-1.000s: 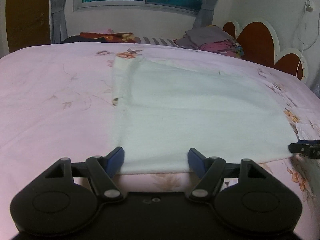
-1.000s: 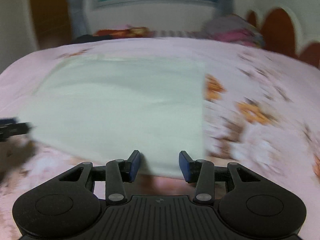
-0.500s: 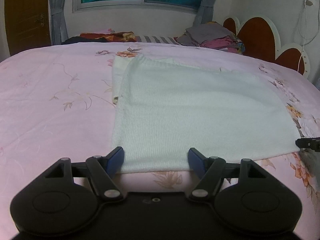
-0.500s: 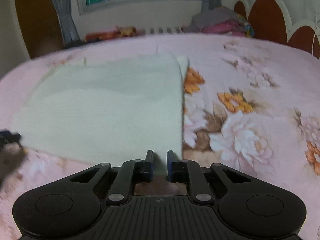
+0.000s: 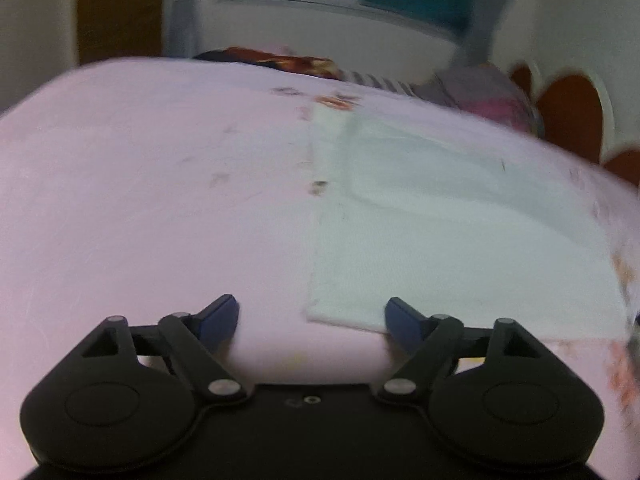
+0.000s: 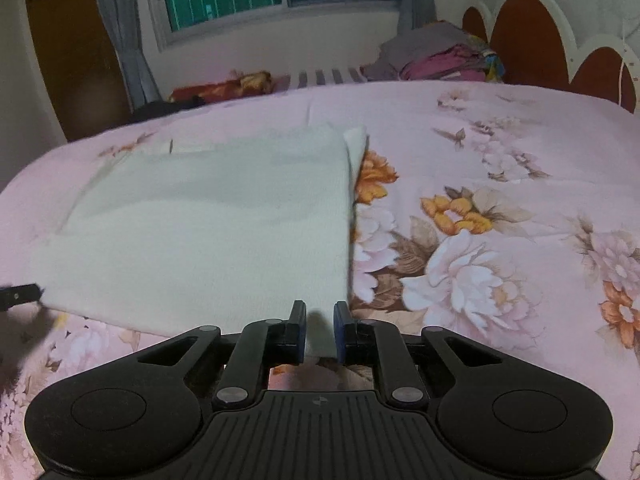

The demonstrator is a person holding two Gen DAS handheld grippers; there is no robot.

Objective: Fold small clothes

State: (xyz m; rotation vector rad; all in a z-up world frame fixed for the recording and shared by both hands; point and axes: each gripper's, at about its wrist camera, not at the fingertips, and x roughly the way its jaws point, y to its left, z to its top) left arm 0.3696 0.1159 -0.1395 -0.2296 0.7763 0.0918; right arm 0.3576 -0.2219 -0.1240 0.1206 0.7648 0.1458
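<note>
A pale white garment (image 6: 216, 220) lies flat on the pink floral bedspread (image 6: 500, 168). My right gripper (image 6: 320, 332) is shut on the garment's near right corner. In the left wrist view the garment (image 5: 460, 232) fills the right half, blurred by motion. My left gripper (image 5: 312, 316) is open, and the garment's near left corner lies between its blue fingertips (image 5: 400, 316). The left gripper's tip (image 6: 20, 294) shows at the far left of the right wrist view.
A pile of folded clothes (image 6: 436, 56) sits at the head of the bed by the orange-and-white headboard (image 6: 532, 40). Dark and patterned fabric (image 6: 224, 86) lies at the far edge under the window. A wooden door (image 6: 68, 52) stands at the left.
The right gripper closed on the garment's near right corner. The left gripper stayed open and shifted left, so the garment's near left corner now sits between its tips.
</note>
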